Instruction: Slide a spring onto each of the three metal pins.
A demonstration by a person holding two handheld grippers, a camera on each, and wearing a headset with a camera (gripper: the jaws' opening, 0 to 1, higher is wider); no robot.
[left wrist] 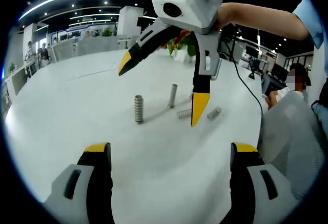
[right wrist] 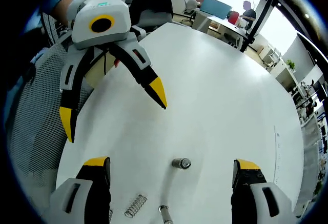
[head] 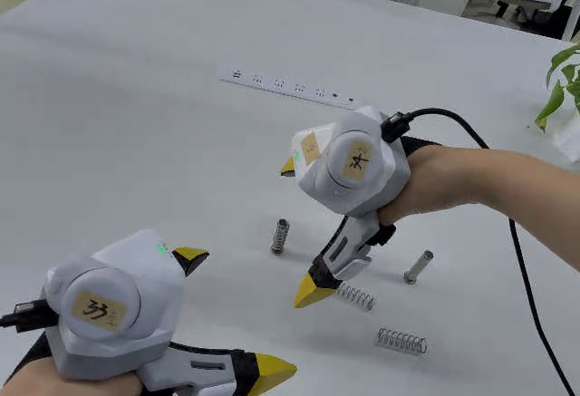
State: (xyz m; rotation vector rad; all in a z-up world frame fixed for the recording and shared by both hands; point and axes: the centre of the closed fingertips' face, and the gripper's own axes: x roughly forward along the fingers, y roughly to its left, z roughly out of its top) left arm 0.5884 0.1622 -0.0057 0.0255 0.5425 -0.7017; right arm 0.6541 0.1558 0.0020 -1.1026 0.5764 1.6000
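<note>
An upright metal pin with a spring on it stands on the white table, just left of my right gripper, which hangs open over it with nothing held. A bare metal pin stands to the right. Two loose springs lie nearby, one by the right gripper's lower fingertip, the other closer to me. My left gripper is open and empty at the front left. In the left gripper view the sprung pin, bare pin and a spring sit under the right gripper. From above, the right gripper view shows the sprung pin.
A white power strip lies farther back on the table. A black cable runs from the right gripper along the right side. Green plant leaves stand at the far right edge. Chairs and people are beyond the table.
</note>
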